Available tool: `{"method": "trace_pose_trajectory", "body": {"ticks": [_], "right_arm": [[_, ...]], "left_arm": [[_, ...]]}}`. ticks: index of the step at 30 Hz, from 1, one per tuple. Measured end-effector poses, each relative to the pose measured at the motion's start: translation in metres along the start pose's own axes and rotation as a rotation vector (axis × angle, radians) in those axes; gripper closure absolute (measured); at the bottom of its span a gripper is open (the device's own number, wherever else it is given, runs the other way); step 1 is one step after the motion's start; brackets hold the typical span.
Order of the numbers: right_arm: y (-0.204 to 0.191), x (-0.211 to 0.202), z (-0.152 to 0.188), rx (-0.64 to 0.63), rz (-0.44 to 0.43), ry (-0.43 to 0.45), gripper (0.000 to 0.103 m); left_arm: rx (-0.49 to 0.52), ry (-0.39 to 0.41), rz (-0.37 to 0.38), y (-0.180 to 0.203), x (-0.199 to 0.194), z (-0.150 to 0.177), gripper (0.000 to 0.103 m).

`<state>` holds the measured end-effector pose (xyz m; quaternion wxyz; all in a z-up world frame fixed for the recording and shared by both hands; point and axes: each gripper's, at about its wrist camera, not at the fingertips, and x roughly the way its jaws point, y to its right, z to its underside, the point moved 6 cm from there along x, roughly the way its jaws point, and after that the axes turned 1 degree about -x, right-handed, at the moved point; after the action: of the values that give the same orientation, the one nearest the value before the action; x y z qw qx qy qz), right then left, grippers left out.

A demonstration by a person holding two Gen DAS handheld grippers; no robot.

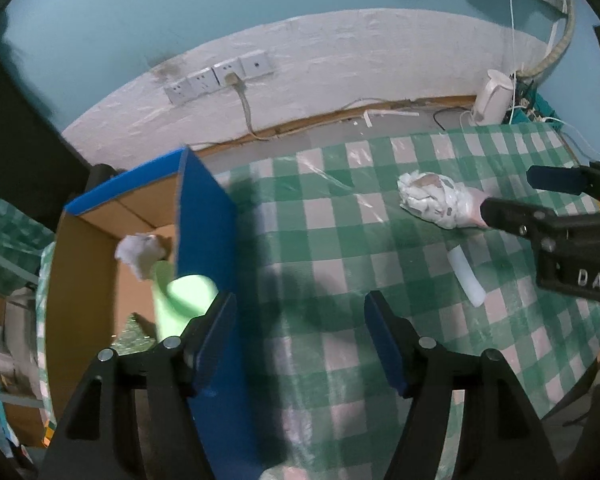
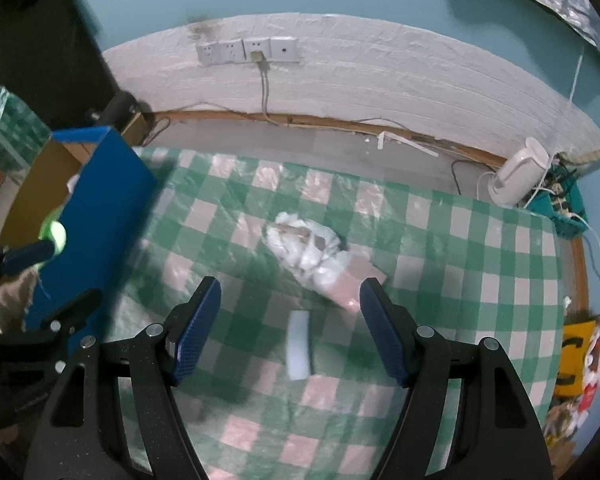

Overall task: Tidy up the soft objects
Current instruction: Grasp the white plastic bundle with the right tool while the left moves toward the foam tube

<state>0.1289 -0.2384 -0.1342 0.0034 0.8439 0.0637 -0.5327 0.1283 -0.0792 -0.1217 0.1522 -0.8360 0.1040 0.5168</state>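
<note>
A blue-edged cardboard box (image 1: 204,216) stands at the table's left edge. Inside it are a light green foam piece (image 1: 180,300) and a white crumpled wad (image 1: 138,252). My left gripper (image 1: 300,340) is open and empty, straddling the box's right wall. On the checked cloth lie a crumpled white plastic bundle (image 2: 308,248) and a white foam stick (image 2: 300,344). My right gripper (image 2: 290,332) is open above the stick, with the bundle just beyond its fingertips. The right gripper also shows in the left wrist view (image 1: 516,198), beside the bundle (image 1: 432,200).
The green and pink checked cloth (image 2: 460,280) covers the table. A white appliance (image 2: 516,176) and cables sit at the back right corner. Wall sockets (image 2: 248,50) with a cable are on the wall behind. Clutter lies off the table's right edge (image 2: 580,360).
</note>
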Motion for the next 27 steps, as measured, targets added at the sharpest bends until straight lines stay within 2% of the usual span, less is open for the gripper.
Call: {"method": "trace_pose_trajectory", "body": {"ticks": [12, 18, 27], "right_arm": [[0.011, 0.05, -0.002, -0.103, -0.048, -0.049, 0.03], [0.01, 0.072, -0.012, -0.168, -0.019, -0.053, 0.03], [0.01, 0.107, -0.017, -0.223, 0.016, -0.098, 0.03]], "left_arm": [[-0.073, -0.093, 0.036, 0.025, 0.054, -0.027, 0.035], [-0.119, -0.134, 0.029, 0.019, 0.077, -0.029, 0.035], [-0.127, -0.189, 0.0, 0.016, 0.099, -0.023, 0.035]]}}
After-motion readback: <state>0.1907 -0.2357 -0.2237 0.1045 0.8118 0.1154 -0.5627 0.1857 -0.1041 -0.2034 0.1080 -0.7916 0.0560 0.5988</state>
